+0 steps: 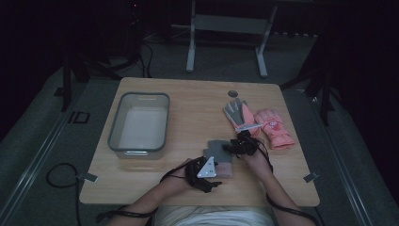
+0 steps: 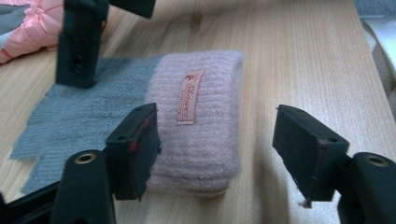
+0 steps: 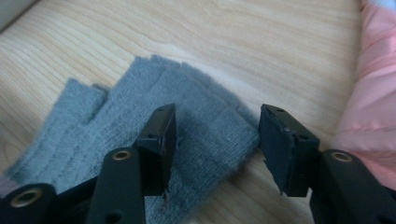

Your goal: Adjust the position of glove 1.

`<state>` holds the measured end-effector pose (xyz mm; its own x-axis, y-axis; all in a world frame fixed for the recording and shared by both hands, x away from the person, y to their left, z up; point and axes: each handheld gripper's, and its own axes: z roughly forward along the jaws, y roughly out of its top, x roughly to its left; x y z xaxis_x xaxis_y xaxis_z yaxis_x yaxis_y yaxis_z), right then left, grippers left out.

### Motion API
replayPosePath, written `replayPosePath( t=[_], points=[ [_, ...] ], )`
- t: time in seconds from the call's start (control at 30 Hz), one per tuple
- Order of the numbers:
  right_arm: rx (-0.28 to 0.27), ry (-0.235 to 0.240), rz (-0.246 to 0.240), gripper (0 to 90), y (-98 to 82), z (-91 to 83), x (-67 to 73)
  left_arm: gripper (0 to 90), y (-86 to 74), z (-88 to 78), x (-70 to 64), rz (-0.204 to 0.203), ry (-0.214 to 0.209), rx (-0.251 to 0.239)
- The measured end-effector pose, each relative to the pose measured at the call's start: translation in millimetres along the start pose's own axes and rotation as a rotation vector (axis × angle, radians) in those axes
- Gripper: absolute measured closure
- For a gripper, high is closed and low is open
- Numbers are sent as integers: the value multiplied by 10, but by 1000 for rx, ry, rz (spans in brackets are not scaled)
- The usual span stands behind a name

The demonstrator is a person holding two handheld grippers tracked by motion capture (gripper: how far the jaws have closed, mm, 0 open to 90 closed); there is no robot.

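Near bench's front edge: left hand-held gripper [image 2: 217, 156] spread astride knit glove [image 2: 198, 121] cuff; right hand-held gripper [image 3: 215, 149] spread over fingers. Next: pinch, lift.

You are working on a knitted fingerless glove [image 2: 140, 107], which is lying flat on the wooden table near its front edge. Its hand part is showing grey and its folded ribbed cuff [image 2: 201, 126] is showing pale pink, with a small pink label [image 2: 189, 97] running along the top of the cuff. In the right gripper view the grey stubby finger ends [image 3: 140, 98] are spreading out over the wood, slightly fuzzy at the edges.
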<state>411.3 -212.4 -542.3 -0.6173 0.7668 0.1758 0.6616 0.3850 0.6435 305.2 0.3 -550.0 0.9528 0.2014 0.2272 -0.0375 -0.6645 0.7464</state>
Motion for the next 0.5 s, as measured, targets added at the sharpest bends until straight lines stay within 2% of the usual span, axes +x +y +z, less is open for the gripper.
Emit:
replayPosePath(
  t=[0.03, 0.1, 0.2, 0.3, 0.37, 0.5],
  points=[
    [-2, 4, 9, 460, -2, 0, -6, 343, -2, 4, 4, 2, -2, 1],
    [11, -7, 13, 425, -7, 12, -8, 360, -3, 11, -21, 33, 24, 11],
    [4, -9, 12, 426, -19, 17, -10, 357, -19, 31, -67, 77, 58, 21],
    [1, -8, 5, 469, -24, 19, 2, 385, -24, 69, -117, 138, 115, 45],
    [8, 4, 16, 519, -18, 16, 11, 442, -16, 84, -128, 167, 158, 60],
    [23, 18, 34, 629, -5, 19, 31, 545, 8, 103, -141, 198, 189, 79]
  ],
)
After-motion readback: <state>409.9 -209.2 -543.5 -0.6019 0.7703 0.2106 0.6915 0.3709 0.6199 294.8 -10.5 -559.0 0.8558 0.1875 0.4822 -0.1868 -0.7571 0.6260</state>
